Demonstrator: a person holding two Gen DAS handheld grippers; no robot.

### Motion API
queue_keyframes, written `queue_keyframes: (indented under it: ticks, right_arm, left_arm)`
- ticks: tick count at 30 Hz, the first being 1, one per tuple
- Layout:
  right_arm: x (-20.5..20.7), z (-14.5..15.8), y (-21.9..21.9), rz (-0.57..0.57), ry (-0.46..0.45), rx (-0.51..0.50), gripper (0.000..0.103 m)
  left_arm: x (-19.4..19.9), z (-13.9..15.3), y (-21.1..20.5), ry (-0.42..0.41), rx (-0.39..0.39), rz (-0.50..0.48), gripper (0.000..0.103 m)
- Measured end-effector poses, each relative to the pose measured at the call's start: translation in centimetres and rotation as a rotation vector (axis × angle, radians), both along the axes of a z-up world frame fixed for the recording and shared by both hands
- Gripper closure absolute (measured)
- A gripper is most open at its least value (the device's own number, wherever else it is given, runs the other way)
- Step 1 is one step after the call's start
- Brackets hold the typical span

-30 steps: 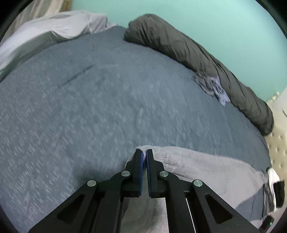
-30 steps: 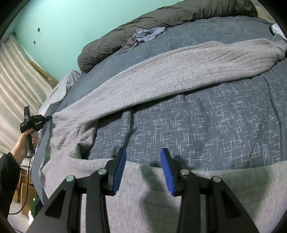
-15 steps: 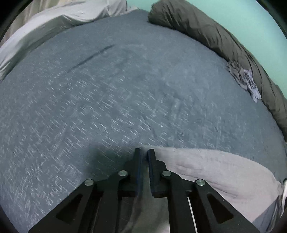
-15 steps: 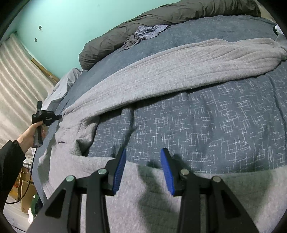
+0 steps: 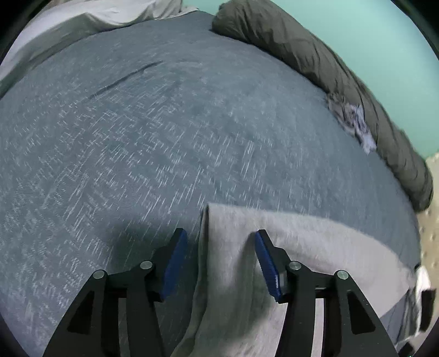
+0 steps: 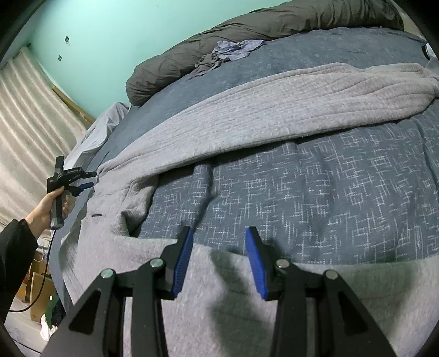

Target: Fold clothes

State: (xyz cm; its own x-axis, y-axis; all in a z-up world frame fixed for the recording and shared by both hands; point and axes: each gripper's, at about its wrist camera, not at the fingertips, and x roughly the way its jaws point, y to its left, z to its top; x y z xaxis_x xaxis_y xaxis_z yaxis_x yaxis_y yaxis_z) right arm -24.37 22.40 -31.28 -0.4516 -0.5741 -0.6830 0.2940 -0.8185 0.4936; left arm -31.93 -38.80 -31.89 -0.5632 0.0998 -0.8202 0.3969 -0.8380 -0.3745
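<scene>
A large grey knit garment (image 6: pixel 274 109) lies spread across the blue patterned bedcover (image 6: pixel 315 192). One long part runs from the left to the far right. Another part lies at the near edge under my right gripper (image 6: pixel 218 258), which is open and empty just above it. In the left wrist view my left gripper (image 5: pixel 219 261) is open, with the garment's corner (image 5: pixel 233 233) lying loose between its fingers. The left gripper also shows in the right wrist view (image 6: pixel 87 180), held in a hand at the garment's left end.
A rolled dark grey duvet (image 5: pixel 315 60) lies along the teal wall, with a small crumpled bluish cloth (image 5: pixel 354 123) against it. A pale sheet (image 5: pixel 82 16) is bunched at the far left. Cardboard boxes (image 6: pixel 38 296) stand on the floor beside the bed.
My left gripper was shut on the garment's corner and has opened, so the corner now lies on the bedcover. My right gripper has stayed open in place.
</scene>
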Motion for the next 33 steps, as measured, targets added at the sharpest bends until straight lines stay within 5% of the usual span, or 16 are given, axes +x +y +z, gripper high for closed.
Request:
queue_keyframes:
  ticks: [5,8,15,24,29,33]
  right_arm:
    - [-0.3,-0.4,0.0,0.002,-0.011,0.001,0.063]
    - [-0.4,-0.6,-0.2,0.012,-0.015,0.007,0.063]
    - [-0.3,-0.6,-0.1,0.007,-0.012,-0.003,0.063]
    - [-0.2,-0.7,0.0,0.007,-0.016,-0.005,0.063]
    - [-0.2,-0.4,0.2,-0.001,-0.009,-0.009,0.063]
    - [0.1,0.2,0.3,-0.006,0.010,-0.005,0.063]
  left_arm:
    - [-1.6,-0.3,0.0,0.018,0.042,-0.019,0.051]
    - [-2.2,-0.4,0.3,0.002,0.013,-0.023,0.101]
    - [-1.4,1.9,0.1,0.043,-0.126,0.002,0.101]
    - [-2.0,-1.2,-0.2,-0.092,-0.133,0.049,0.096]
    - [0.5,1.4,-1.1,-0.081,-0.146,0.051,0.094]
    - [3.7,3.6,-0.8,-0.067,-0.141,0.010,0.076]
